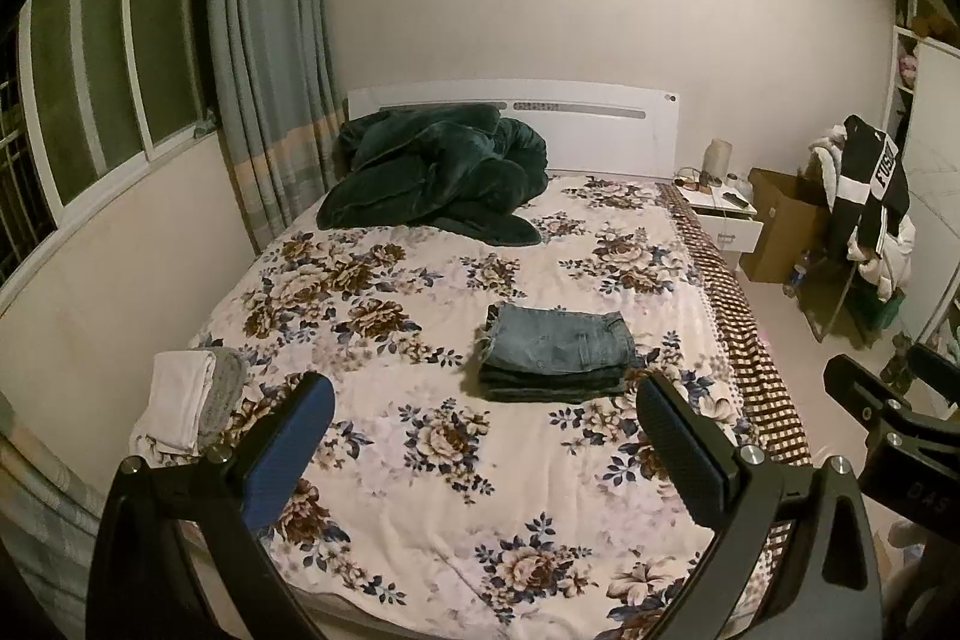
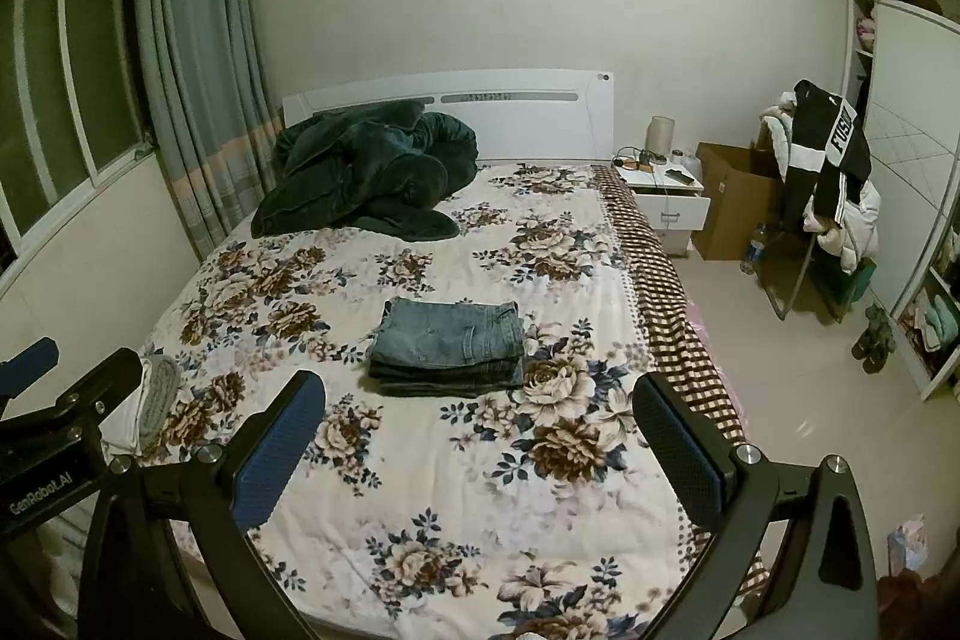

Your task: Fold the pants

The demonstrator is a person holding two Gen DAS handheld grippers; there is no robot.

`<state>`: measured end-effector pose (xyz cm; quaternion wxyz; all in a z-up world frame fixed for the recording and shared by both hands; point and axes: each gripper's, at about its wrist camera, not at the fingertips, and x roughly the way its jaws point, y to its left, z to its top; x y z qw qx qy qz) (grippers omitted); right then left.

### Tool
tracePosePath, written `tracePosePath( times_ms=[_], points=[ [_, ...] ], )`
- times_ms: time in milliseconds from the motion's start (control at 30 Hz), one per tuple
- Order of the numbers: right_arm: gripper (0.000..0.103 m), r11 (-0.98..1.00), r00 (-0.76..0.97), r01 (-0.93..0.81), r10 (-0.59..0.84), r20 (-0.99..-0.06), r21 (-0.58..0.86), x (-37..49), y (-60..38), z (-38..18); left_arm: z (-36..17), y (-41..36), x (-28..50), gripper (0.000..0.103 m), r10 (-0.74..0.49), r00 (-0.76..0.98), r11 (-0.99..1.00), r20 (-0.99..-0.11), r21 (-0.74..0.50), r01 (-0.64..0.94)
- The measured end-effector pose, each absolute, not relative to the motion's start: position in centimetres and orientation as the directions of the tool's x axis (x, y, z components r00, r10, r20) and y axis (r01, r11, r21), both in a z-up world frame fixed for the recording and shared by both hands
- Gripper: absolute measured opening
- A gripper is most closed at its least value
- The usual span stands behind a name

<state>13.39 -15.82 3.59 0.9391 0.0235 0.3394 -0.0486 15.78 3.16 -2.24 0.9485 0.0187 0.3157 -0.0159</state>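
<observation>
Your folded jeans (image 1: 555, 355) lie in a neat stack on the floral bed (image 1: 420, 490), a little right of its middle, with a dark green blanket (image 1: 438, 175) heaped at the far left by the headboard and a small pile of white and grey clothes (image 1: 192, 397) at the near left edge. Past the bed on the right, a brown cardboard box (image 2: 735, 208) stands open beside the nightstand (image 2: 666, 199); you cannot tell its contents. Your left gripper (image 1: 483, 436) and right gripper (image 2: 480, 427) hover over the near end of the bed, both spread wide, holding and touching nothing.
</observation>
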Motion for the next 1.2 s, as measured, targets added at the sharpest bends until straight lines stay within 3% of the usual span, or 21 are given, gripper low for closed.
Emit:
tracePosePath(
  times_ms=[1200],
  points=[
    [0.103,0.993,0.773,0.115,-0.067,-0.631,0.035,11.1,-14.6,4.8,-1.0,3.5,15.4,0.103,-0.011,0.813,0.999,-0.583,0.026,0.033]
  ],
)
